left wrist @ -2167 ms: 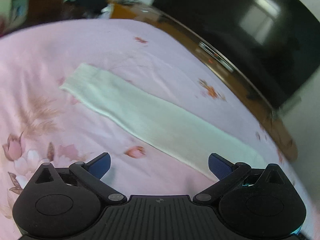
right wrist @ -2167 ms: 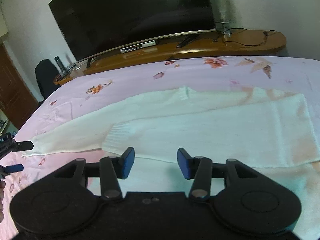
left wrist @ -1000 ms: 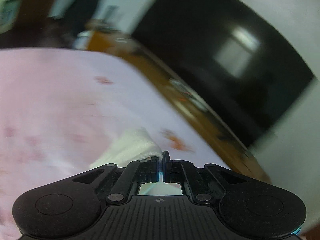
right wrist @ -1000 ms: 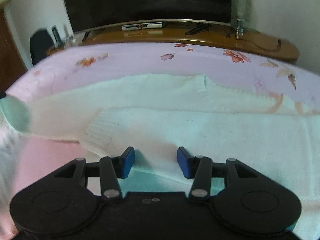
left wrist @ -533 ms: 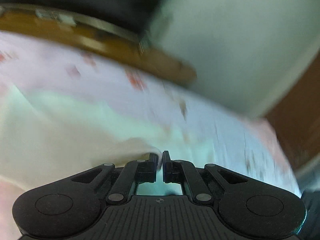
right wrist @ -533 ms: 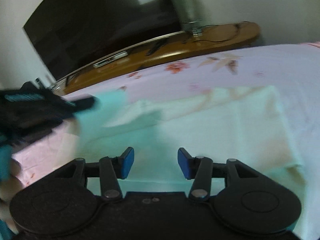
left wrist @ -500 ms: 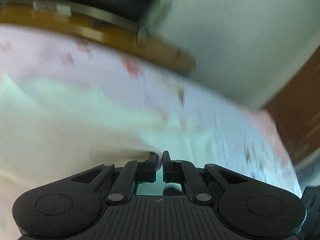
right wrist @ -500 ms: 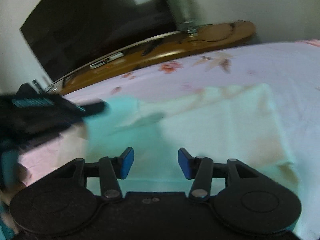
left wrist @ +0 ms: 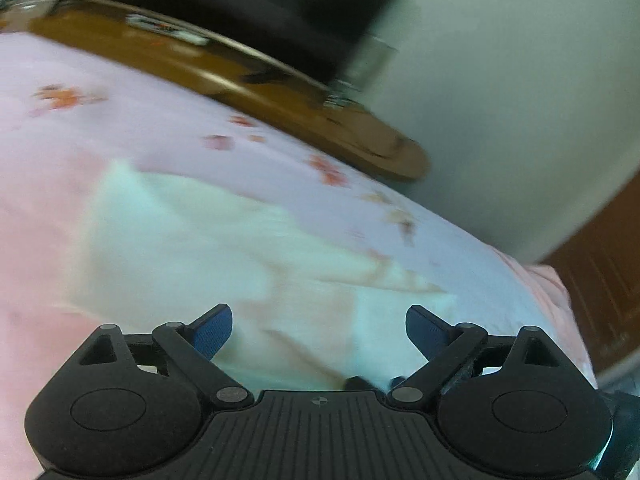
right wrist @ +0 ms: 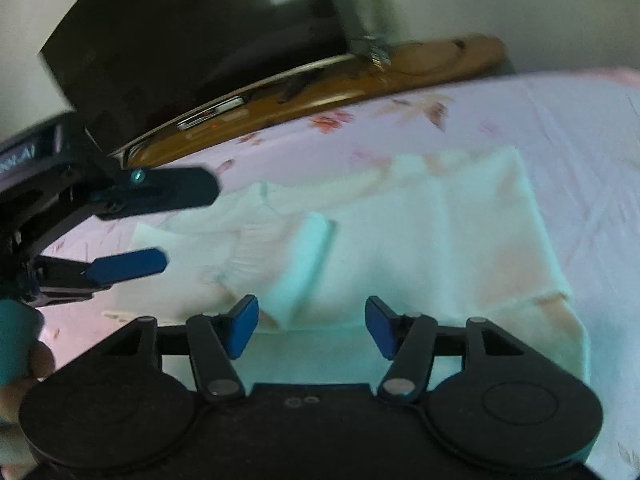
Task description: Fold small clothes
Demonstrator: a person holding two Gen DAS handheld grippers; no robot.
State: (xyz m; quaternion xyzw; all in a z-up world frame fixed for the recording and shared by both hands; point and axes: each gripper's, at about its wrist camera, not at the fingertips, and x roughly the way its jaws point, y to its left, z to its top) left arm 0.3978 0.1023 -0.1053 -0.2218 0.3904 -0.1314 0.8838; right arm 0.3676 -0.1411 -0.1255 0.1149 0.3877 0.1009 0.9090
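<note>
So the white knit sweater [right wrist: 420,248] is lying flat on the bed [right wrist: 580,128], which has a pink floral sheet on it, and it sits more toward the far side, the edge that runs along the wooden TV stand [right wrist: 320,92]. One sleeve [right wrist: 304,264] is folded in across the body, its cuff end pointing toward the near edge of the bed.

Left gripper [right wrist: 160,232] comes in from the left side of the right wrist view, hovering over the sweater's left end. Its jaws have just been opening and now stand wide apart with nothing between them; the cloth lies loose underneath. In its own camera the left gripper [left wrist: 320,326] looks the same, blue pads spread and only the sweater below them, though that view is pretty blurry.

Right gripper [right wrist: 312,328] hangs over the near hem of the sweater, right by the folded sleeve's cuff. Its jaws have been opening a bit too, and they're parted and not pinching anything.

A big dark TV [right wrist: 180,40] stands on the stand behind the bed.
</note>
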